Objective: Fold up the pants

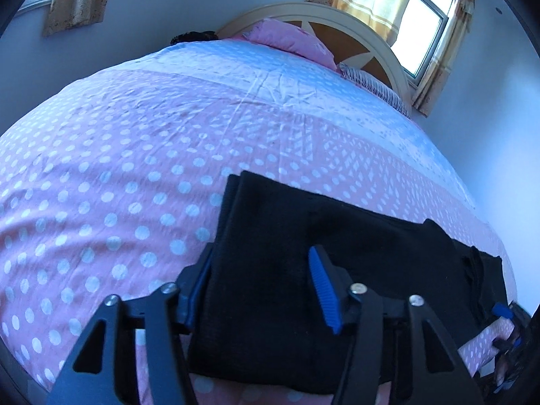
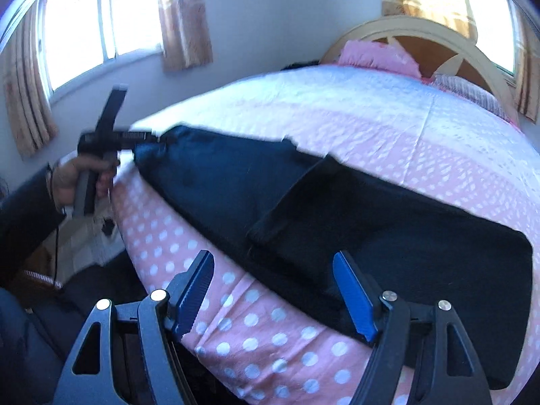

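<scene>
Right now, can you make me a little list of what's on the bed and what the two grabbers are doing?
place: bed with pink polka-dot bedspread
clothing: black pants lying along the near edge of the bed, partly folded
left gripper: fingers spread wide around one end of the pants, not closed on it
right gripper: fingers open, over the bedspread and the edge of the pants
at the headboard: pink pillow, striped pillow
person: hand holds the left gripper's handle
</scene>
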`<state>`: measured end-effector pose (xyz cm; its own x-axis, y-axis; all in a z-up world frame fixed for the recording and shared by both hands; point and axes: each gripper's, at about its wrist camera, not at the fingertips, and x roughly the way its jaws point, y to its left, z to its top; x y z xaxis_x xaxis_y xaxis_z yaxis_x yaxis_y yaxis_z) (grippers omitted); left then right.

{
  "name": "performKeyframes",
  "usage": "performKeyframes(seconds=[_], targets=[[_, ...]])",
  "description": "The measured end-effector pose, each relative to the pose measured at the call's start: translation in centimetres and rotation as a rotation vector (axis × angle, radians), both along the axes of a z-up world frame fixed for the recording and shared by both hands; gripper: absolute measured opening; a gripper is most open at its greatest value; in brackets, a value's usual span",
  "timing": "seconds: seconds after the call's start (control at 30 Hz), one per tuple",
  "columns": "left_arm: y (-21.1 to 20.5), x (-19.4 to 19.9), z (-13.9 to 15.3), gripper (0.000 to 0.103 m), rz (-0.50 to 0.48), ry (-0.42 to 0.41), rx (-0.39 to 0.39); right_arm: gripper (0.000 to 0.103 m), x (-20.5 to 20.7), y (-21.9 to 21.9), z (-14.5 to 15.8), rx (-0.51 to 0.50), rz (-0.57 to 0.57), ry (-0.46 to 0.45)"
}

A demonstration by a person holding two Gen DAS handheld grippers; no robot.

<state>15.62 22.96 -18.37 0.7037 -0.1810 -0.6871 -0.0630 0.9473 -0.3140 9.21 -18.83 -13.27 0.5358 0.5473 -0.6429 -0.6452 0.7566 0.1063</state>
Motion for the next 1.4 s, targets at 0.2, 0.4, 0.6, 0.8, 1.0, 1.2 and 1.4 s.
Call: performKeyframes(seconds=[0.2, 0.4, 0.6, 0.8, 1.0, 1.2, 1.4], targets=[[0.2, 0.2, 0.2, 0.053, 0.001, 0.008, 0.015, 0.074, 0.7, -1.1, 0.8, 0.076, -0.051, 0.01], [-0.4, 0.2, 0.3, 0.054, -0.017, 0.011, 0.073, 0.074, 0.4, -1.0, 0.5, 0.068, -0.041, 0.011], [-0.9, 0.2, 0.3, 0.034, -0.041, 0.019, 0.07, 0.074, 0.2, -0.6, 0.3, 0.063, -0.032, 0.005], [-2.2, -0.1, 1.0, 0.021, -0.046, 0.022, 0.124, 0.074, 0.1, -0.6, 0.3, 0.07, -0.033, -0.003], [-3.2, -0.1, 1.7, 0.021, -0.033, 0.027, 0.19, 0.074, 0.3, -0.6, 0.2, 0.073, -0.039, -0.005], [-4.4, -0.6, 3.2, 0.02, -0.032, 0.006, 0.259, 0.074, 0.2, -0.8, 0.3, 0.074, -0.043, -0.016], [-6.9, -1.5, 5.8, 0.02, -0.081, -0.049, 0.291, 0.074, 0.3, -1.2, 0.7, 0.081, -0.06, -0.023]])
